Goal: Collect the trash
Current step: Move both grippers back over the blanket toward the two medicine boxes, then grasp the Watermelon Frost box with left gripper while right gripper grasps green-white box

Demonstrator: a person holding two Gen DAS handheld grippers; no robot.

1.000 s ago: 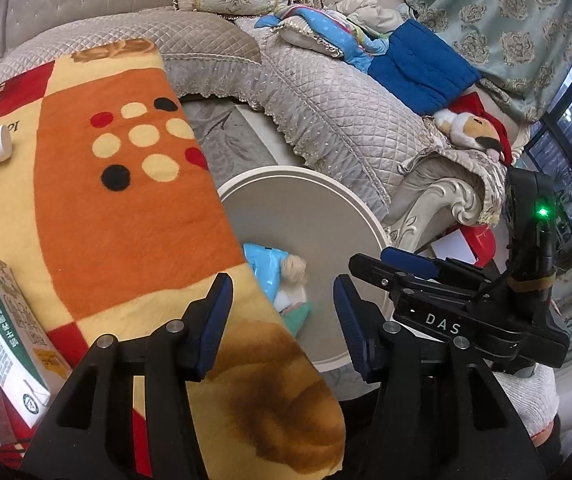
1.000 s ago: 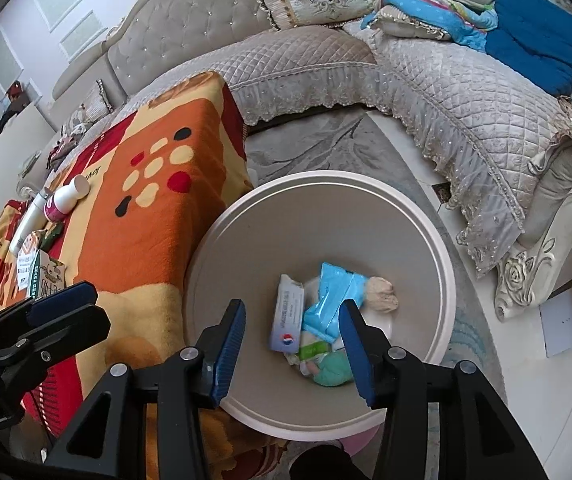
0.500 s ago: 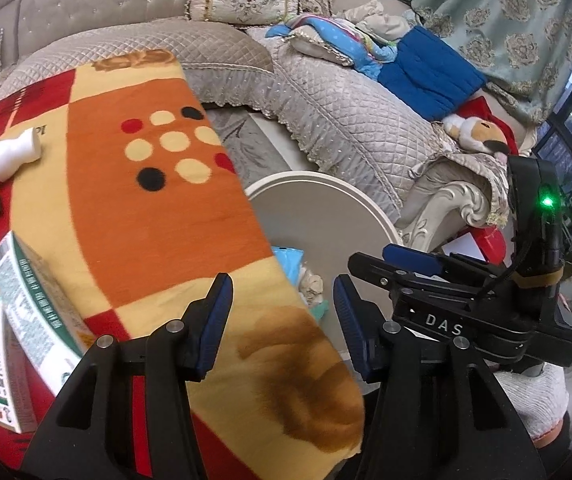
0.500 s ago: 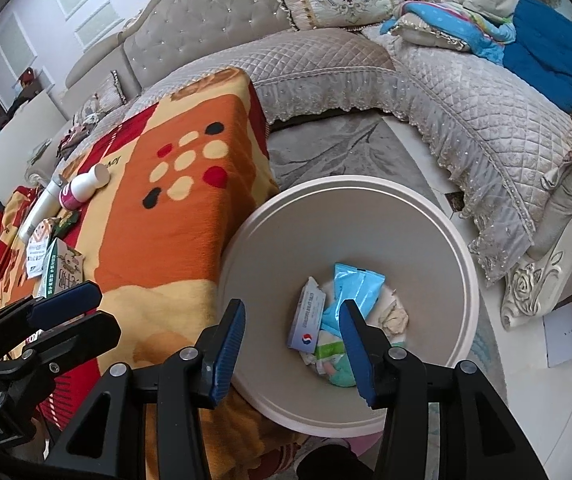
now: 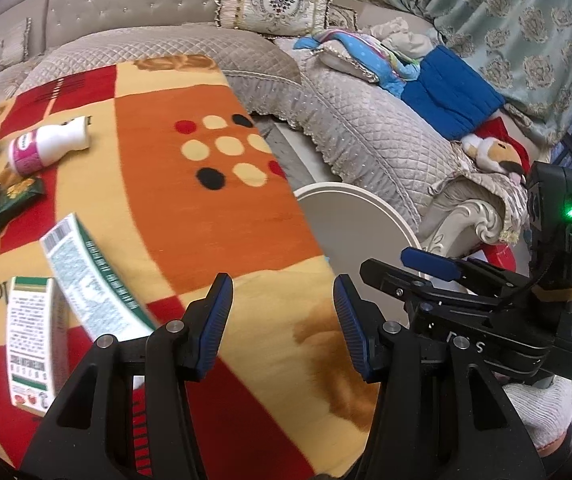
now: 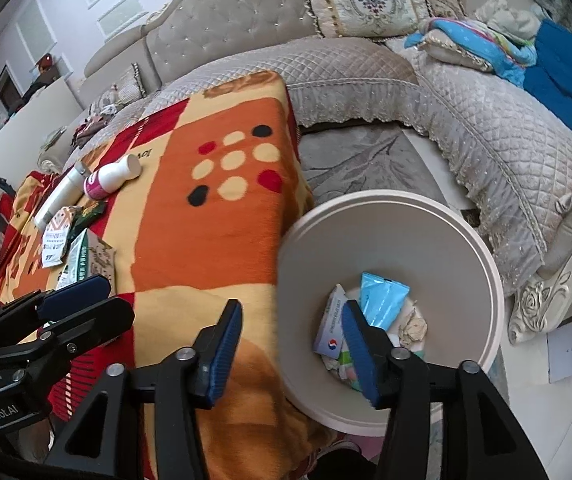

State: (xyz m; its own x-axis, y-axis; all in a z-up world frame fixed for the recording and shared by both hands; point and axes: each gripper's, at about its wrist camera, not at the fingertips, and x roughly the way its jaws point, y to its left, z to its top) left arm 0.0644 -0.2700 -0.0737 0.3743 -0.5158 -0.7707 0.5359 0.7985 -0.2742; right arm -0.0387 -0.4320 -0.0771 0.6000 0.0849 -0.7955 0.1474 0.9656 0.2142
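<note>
Both hand-held grippers empty: left (image 5: 281, 324), right (image 6: 292, 346) just opened.

Round bin (image 6: 486, 264) on the floor right of the blanket-covered table (image 6: 213, 240), sofa (image 6: 366, 72) behind both. In the bin: wrappers (image 6: 382, 304), possibly tissue. At the table's left end: bottle (image 5: 45, 148), cartons (image 5: 89, 276), packets (image 5: 13, 198).

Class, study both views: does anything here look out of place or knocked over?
Yes. On the blanket, a white bottle lies on its side beside wrappers and green-and-white cartons, loose instead of in the bin, which already holds packets.
</note>
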